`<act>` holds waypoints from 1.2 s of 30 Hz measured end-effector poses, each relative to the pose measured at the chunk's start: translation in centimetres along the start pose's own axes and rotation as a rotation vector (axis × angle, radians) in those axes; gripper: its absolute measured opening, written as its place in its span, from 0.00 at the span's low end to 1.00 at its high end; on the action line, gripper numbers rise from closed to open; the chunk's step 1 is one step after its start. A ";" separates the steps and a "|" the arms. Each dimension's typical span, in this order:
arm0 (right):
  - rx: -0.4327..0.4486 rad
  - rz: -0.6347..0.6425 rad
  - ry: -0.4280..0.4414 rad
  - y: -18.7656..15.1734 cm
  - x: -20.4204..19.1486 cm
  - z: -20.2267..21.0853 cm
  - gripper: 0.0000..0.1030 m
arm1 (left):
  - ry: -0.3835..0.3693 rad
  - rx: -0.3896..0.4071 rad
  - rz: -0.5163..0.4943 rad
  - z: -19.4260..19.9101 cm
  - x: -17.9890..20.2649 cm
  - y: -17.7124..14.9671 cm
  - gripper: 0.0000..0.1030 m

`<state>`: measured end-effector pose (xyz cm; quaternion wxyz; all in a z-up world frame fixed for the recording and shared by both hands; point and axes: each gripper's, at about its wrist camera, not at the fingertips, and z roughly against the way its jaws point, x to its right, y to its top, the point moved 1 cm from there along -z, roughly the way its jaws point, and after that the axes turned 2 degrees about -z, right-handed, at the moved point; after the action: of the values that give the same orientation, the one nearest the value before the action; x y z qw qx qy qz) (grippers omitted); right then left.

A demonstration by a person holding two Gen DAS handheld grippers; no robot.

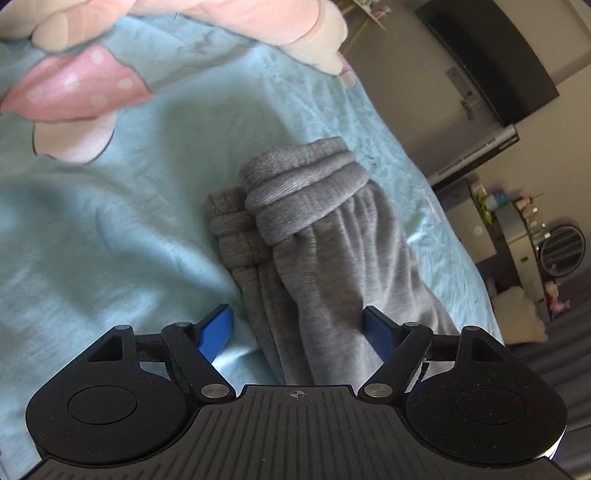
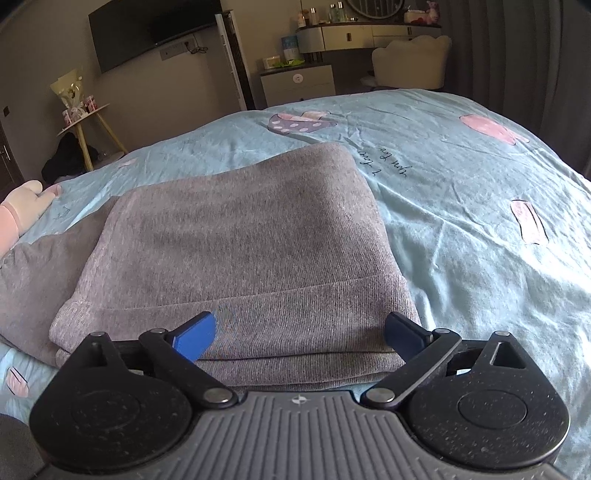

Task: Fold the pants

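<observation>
Grey pants (image 1: 332, 258) lie folded on a light blue bed sheet (image 1: 110, 229). In the left wrist view I see the stacked ribbed cuffs (image 1: 303, 188) with the legs running back between my fingers. My left gripper (image 1: 297, 332) is open, its blue fingers on either side of the legs. In the right wrist view the pants (image 2: 240, 236) form a flat folded stack, waistband edge nearest. My right gripper (image 2: 301, 336) is open, straddling that edge.
A pink and white plush toy (image 1: 236, 22) lies at the far end of the bed. The sheet (image 2: 480, 206) has pink prints. Beyond the bed stand a wall TV (image 2: 147, 29), a dresser (image 2: 369, 33), a cream chair (image 2: 410, 62) and a small side table (image 2: 83, 118).
</observation>
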<state>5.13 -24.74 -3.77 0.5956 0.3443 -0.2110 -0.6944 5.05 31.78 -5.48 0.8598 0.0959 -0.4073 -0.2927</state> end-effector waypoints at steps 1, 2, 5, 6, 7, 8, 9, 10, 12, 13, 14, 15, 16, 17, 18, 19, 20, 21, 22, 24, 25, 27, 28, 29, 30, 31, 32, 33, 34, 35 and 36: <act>-0.003 -0.003 0.000 0.0 0.0 -0.1 0.96 | -0.013 0.005 0.020 -0.5 -0.4 0.1 0.80; -0.005 -0.006 0.001 0.0 0.0 -0.1 0.96 | -0.027 0.017 0.031 -0.7 -0.7 0.2 0.80; -0.009 -0.008 0.005 0.0 0.0 -0.4 0.96 | -0.037 0.026 0.026 -1.4 -0.7 0.7 0.80; -0.010 -0.007 0.005 -0.1 0.0 -0.5 0.96 | -0.041 0.029 0.032 -1.6 -0.8 0.8 0.80; -0.012 -0.005 0.003 -0.1 0.0 -0.6 0.96 | -0.047 0.032 0.046 -1.8 -1.0 1.0 0.79; -0.012 -0.002 0.002 -0.1 -0.1 -0.7 0.96 | -0.052 0.033 0.064 -1.9 -1.2 1.2 0.74; -0.012 0.000 0.001 -0.1 -0.1 -0.8 0.96 | -0.050 0.032 0.079 -2.0 -1.3 1.4 0.71; -0.011 0.001 0.001 -0.1 -0.1 -0.8 0.96 | -0.045 0.026 0.091 -2.2 -1.5 1.6 0.66; -0.009 -0.002 0.002 -0.1 -0.1 -0.8 0.96 | -0.037 0.013 0.100 -2.5 -1.7 2.0 0.56; -0.008 -0.004 0.004 -0.1 -0.1 -0.7 0.96 | -0.035 0.007 0.096 -2.5 -1.7 2.1 0.45; -0.006 -0.007 0.005 -0.1 0.0 -0.7 0.96 | -0.029 0.005 0.081 -2.3 -1.5 2.1 0.38; -0.004 -0.008 0.006 -0.1 0.0 -0.7 0.96 | -0.028 0.007 0.061 -2.0 -1.2 2.1 0.35; -0.001 -0.010 0.007 0.0 0.0 -0.6 0.96 | -0.025 0.014 0.030 -1.6 -0.7 2.1 0.30; 0.002 -0.011 0.009 0.0 0.1 -0.5 0.96 | -0.018 0.026 -0.014 -1.2 0.0 2.0 0.27; 0.006 -0.015 0.012 0.0 0.1 -0.4 0.96 | -0.010 0.037 -0.060 -0.6 0.9 1.9 0.26; 0.011 -0.019 0.016 0.0 0.2 -0.3 0.96 | -0.008 0.049 -0.104 -0.1 1.8 1.9 0.24; 0.016 -0.024 0.020 0.0 0.2 -0.1 0.96 | -0.008 0.068 -0.152 0.5 2.9 1.8 0.24; 0.020 -0.030 0.025 0.1 0.3 0.0 0.96 | -0.008 0.086 -0.203 1.2 4.1 1.6 0.23; 0.024 -0.037 0.030 0.1 0.4 0.1 0.96 | -0.012 0.103 -0.252 1.8 5.3 1.4 0.22; 0.031 -0.046 0.037 0.1 0.5 0.3 0.96 | -0.022 0.133 -0.347 3.0 8.1 0.6 0.21; 0.034 -0.048 0.039 0.1 0.6 0.4 0.96 | -0.024 0.148 -0.404 3.7 9.6 -0.1 0.21; 0.040 -0.055 0.048 0.1 0.7 0.5 0.96 | -0.050 0.179 -0.536 4.8 12.9 -2.0 0.20; 0.044 -0.061 0.051 0.1 0.8 0.6 0.96 | -0.063 0.186 -0.598 5.2 14.6 -3.1 0.20; 0.048 -0.069 0.056 0.1 0.8 0.7 0.96 | -0.081 0.186 -0.656 5.4 16.2 -4.4 0.20; 0.050 -0.078 0.060 0.1 1.0 0.8 0.96 | -0.104 0.180 -0.708 5.5 17.6 -5.6 0.20; 0.051 -0.083 0.061 0.1 1.1 0.8 0.96 | -0.129 0.166 -0.751 5.5 19.0 -6.9 0.20; 0.054 -0.088 0.062 0.1 1.1 0.9 0.96 | -0.151 0.143 -0.790 5.2 20.1 -8.2 0.19; 0.056 -0.094 0.064 0.1 1.1 1.0 0.96 | -0.164 0.120 -0.827 4.9 21.1 -9.6 0.19; 0.058 -0.098 0.067 0.1 1.2 1.1 0.96 | -0.172 0.094 -0.857 4.4 21.9 -10.9 0.18; 0.060 -0.102 0.071 0.1 1.3 1.2 0.96 | -0.183 0.061 -0.890 3.9 22.6 -12.4 0.16; 0.062 -0.104 0.074 0.1 1.3 1.3 0.96 | -0.203 0.030 -0.920 3.5 23.2 -13.7 0.15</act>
<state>4.15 -26.16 -3.12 0.5552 0.3986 -0.1919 -0.7043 8.06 7.48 6.21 0.5951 0.2500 -0.4085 -0.6454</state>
